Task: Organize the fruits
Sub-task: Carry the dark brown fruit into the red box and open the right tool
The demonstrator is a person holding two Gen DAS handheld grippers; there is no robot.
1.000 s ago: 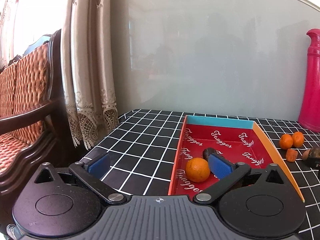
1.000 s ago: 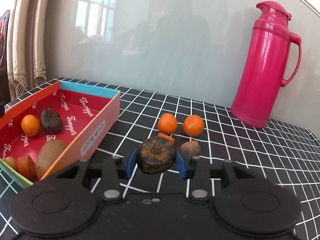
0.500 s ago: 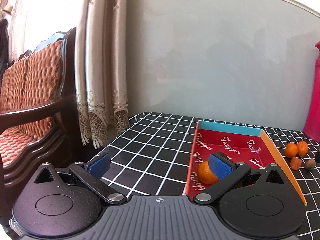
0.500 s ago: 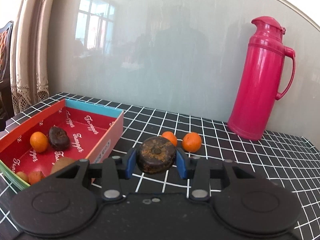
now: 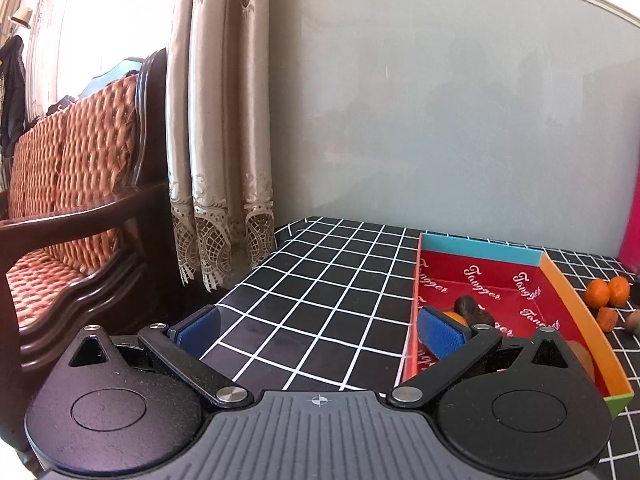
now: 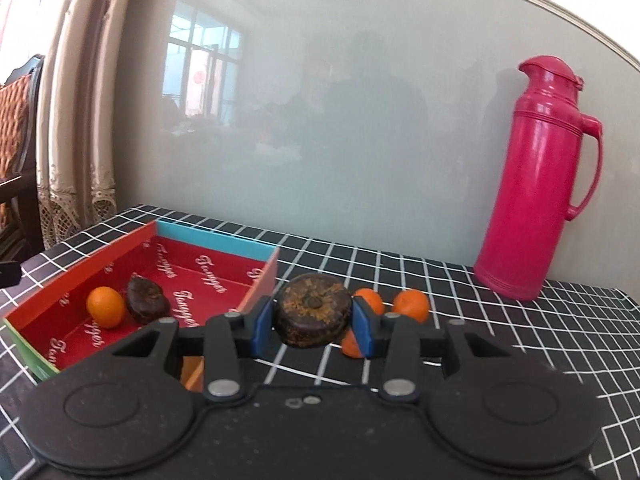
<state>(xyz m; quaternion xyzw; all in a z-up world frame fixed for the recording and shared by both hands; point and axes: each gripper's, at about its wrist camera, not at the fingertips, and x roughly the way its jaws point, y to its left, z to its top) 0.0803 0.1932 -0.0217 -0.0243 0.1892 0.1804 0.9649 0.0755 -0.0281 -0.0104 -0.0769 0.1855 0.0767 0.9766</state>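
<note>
My right gripper (image 6: 313,322) is shut on a dark brown round fruit (image 6: 313,310) and holds it above the table, just right of the red box (image 6: 224,276). The box holds an orange (image 6: 105,306) and a dark fruit (image 6: 147,306). Two oranges (image 6: 412,305) and a small orange piece (image 6: 351,346) lie on the table behind the held fruit. My left gripper (image 5: 320,330) is open and empty, left of the box (image 5: 560,280), over the table's left part. In the left wrist view the dark fruit (image 5: 470,308) and loose oranges (image 5: 608,291) show.
A tall pink thermos (image 6: 536,176) stands at the back right by the wall. The table has a black checked cloth (image 5: 328,280). A wooden wicker chair (image 5: 68,200) and a curtain (image 5: 216,140) stand left of the table.
My right gripper has risen and drawn back with the dark fruit, moving toward the box. My left gripper has swung left and pulled back from the box.
</note>
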